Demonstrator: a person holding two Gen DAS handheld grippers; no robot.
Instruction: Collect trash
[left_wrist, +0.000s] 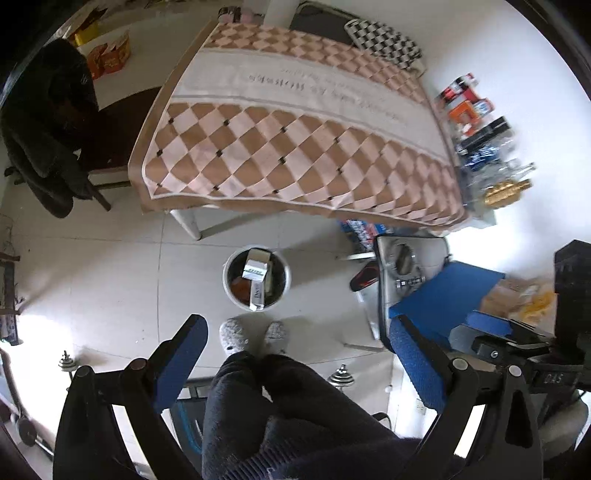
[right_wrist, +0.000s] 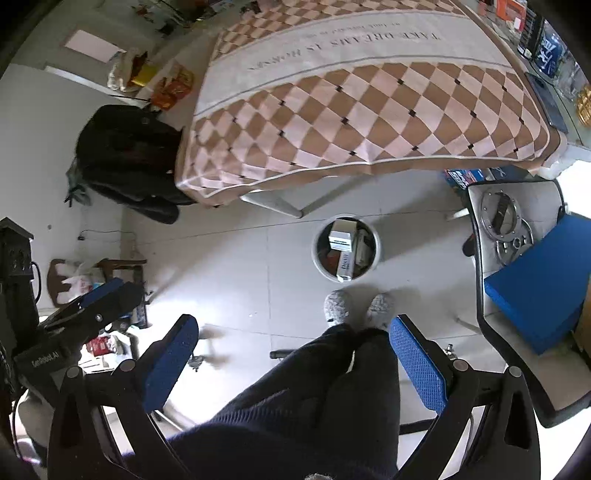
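A seated person in dark trousers and grey fleece slippers (left_wrist: 233, 335) holds two blue-padded handheld grippers above the knees, both pointed down at a white-tiled floor. The left gripper (left_wrist: 297, 363) stands wide apart with nothing between its pads, and the right gripper (right_wrist: 293, 363) is likewise spread wide and empty. Just beyond the slippers, at twelve o'clock from the feet, sits a round white plastic waste bin (left_wrist: 256, 278), already holding several white cardboard cartons (left_wrist: 255, 269) and some orange-brown scraps; the right wrist view shows the same bin (right_wrist: 345, 253) at about one o'clock from its fingers. Behind the bin, a table draped in a brown-and-pink diamond-checked cloth (left_wrist: 295, 140) looks bare on top. At three o'clock a chair carries a flat blue foam pad (left_wrist: 445, 291) and round metal parts. Judging by the filled bin and empty grippers, the collecting appears at or near its end, or between pickups. Any next move calls for spotting a remaining loose piece; none is plainly identifiable here, though clutter lies at the frame edges.
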